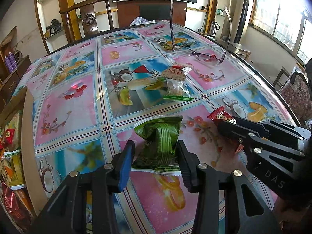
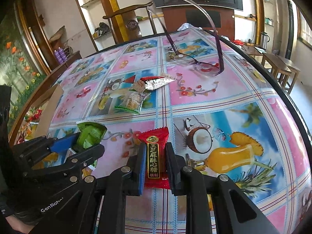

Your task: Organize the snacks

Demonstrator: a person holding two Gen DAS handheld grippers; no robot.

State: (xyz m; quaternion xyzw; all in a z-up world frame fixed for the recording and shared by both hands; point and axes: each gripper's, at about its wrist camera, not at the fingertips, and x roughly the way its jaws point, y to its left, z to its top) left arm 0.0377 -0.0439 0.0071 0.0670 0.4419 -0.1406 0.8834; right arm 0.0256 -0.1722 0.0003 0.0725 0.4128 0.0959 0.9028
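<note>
Holding 2 snacks at once: my left gripper (image 1: 154,154) pinches the green packet (image 1: 159,136), my right gripper (image 2: 156,161) the red candy (image 2: 155,156). At 12 o'clock, 2 more wrapped snacks (image 1: 176,81) wait beside the glasses (image 1: 197,55); sorting looks roughly half done.

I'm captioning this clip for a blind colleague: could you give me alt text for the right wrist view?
The right gripper is shut on a red candy packet above a fruit-print tablecloth. To its left, the left gripper holds a green snack packet; eyeglasses lie beyond.
</note>
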